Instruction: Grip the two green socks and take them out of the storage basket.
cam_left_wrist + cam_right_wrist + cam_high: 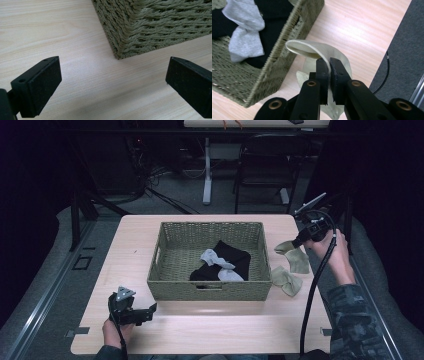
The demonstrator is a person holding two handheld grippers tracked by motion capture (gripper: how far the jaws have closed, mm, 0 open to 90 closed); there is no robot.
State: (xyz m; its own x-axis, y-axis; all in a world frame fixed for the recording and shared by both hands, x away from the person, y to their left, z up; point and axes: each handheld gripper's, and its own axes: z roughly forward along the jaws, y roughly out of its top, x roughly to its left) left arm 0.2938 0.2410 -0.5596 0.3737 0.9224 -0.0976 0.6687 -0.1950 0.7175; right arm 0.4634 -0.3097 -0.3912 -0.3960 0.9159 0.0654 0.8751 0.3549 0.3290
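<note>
Right tool (329,65) pinched beige sock (312,48) by worktop's (200,330) right edge; left tool (112,82) spread, near-left corner, beside basket (150,27).

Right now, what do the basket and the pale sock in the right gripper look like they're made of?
Basket: woven twisted cord, likely seagrass or paper rope; olive, matte, ropey strands visible. Pale sock: soft knit fabric, probably cotton blend; beige, matte, folding limply between the right gripper's shut fingers.

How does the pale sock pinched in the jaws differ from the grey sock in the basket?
The pale olive-beige sock hangs clamped in the right gripper outside the woven basket; the light grey sock lies loose inside it on black cloth. One is beige, the other grey. Both are crumpled.
</note>
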